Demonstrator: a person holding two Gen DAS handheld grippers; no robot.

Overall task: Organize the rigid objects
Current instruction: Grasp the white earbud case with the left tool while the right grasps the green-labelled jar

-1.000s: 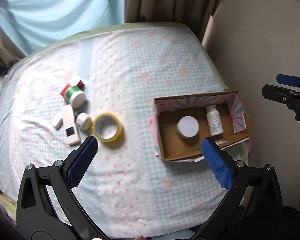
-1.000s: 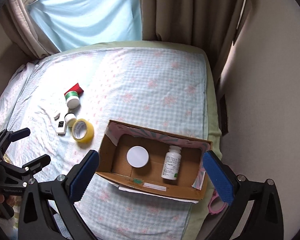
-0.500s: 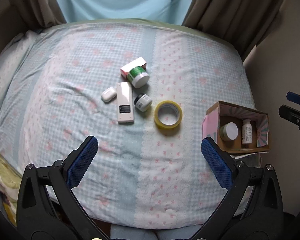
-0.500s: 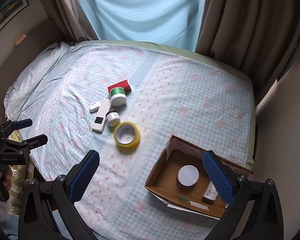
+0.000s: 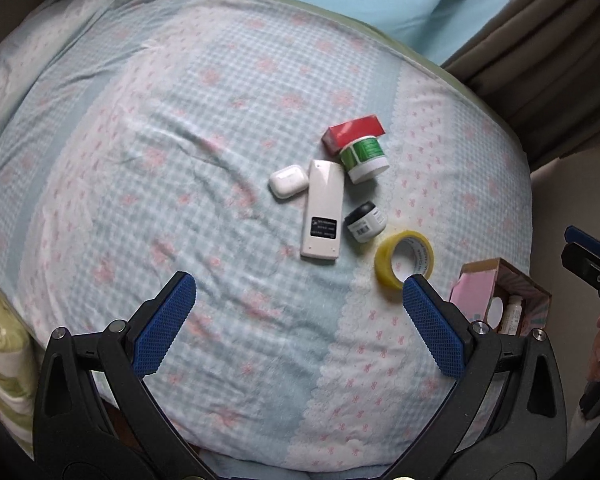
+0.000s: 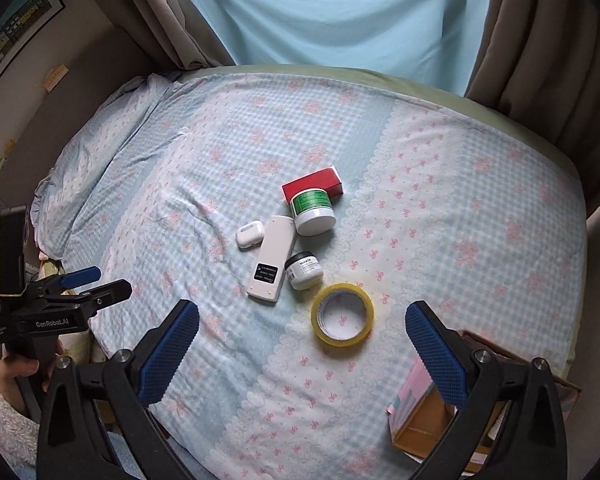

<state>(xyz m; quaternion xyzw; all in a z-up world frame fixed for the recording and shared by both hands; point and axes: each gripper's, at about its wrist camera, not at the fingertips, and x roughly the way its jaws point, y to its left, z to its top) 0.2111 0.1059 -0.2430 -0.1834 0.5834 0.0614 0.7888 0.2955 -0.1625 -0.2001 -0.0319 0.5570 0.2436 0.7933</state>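
On the bed lie a white remote (image 5: 323,209) (image 6: 271,275), a white earbud case (image 5: 288,181) (image 6: 250,234), a green-labelled jar (image 5: 364,159) (image 6: 314,213), a red box (image 5: 354,133) (image 6: 312,188), a small black-lidded jar (image 5: 365,221) (image 6: 303,270) and a yellow tape roll (image 5: 404,264) (image 6: 343,315). A cardboard box (image 5: 500,300) (image 6: 428,420) at the right edge holds a white-lidded jar (image 5: 497,309) and a bottle (image 5: 512,314). My left gripper (image 5: 300,328) and right gripper (image 6: 302,354) are both open and empty, above the bed's near side.
The bed has a blue checked sheet (image 5: 160,160) with pink flowers. Curtains (image 6: 340,12) hang behind it. A wall (image 5: 572,200) stands to the right of the bed. A yellow-striped cloth (image 5: 0,340) lies at the bed's left edge.
Both views have swung left, away from the cardboard box, toward the group of loose objects, which now sit nearer the centre. Both grippers stay open.
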